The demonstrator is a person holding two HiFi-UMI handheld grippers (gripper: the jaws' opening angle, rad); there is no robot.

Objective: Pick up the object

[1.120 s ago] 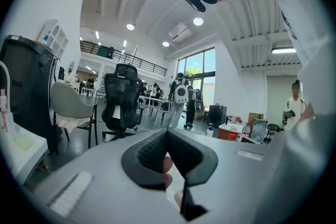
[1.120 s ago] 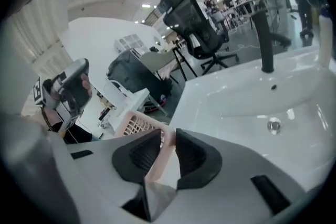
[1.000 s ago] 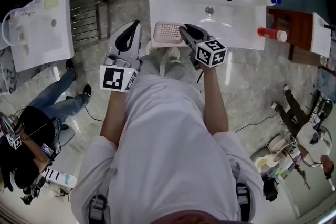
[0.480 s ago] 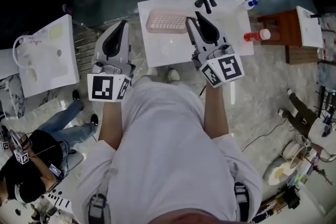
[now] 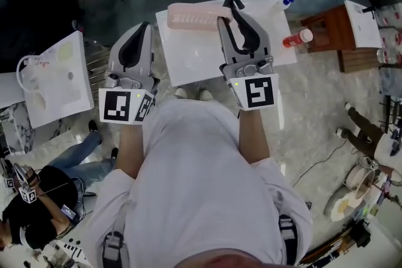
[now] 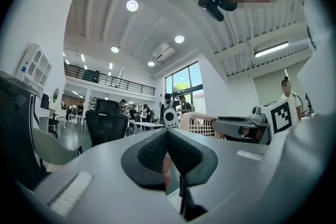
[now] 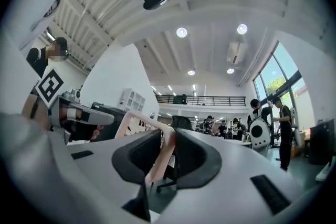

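Right gripper [image 7: 168, 136]: jaws nearly together, clamped on the thin rim wall of the pink slotted basket [image 7: 137, 124]. The wall runs edge-on down between the pads, and the rest of the basket sticks out to that gripper's left.

Left gripper [image 6: 168, 134]: jaws together, nothing in them that I can make out. From its view the basket [image 6: 202, 124] sits off to its right, well apart from it.

Head view: right gripper [image 5: 227, 6] holds the basket [image 5: 191, 16] over the far-left edge of the white washbasin [image 5: 188, 53]. Left gripper [image 5: 146, 28] is parked beside the basin's left side. The basket looks clear of the basin, so I'd call the pick done or nearly done.

Handling, my read:
- Thin moulded plastic, so it should be light and fairly stiff.
- The wall will probably flex a bit under a pinch.
- Smooth surface, and possibly wet near a sink, so it could be slippery.
- With a one-sided rim grip the body hangs as a lever, so it may pivot or droop in the pads.
- A hold nearer the middle of a long side would be steadier than a corner.
- It isn't fragile, but a hard squeeze could crack the slots.
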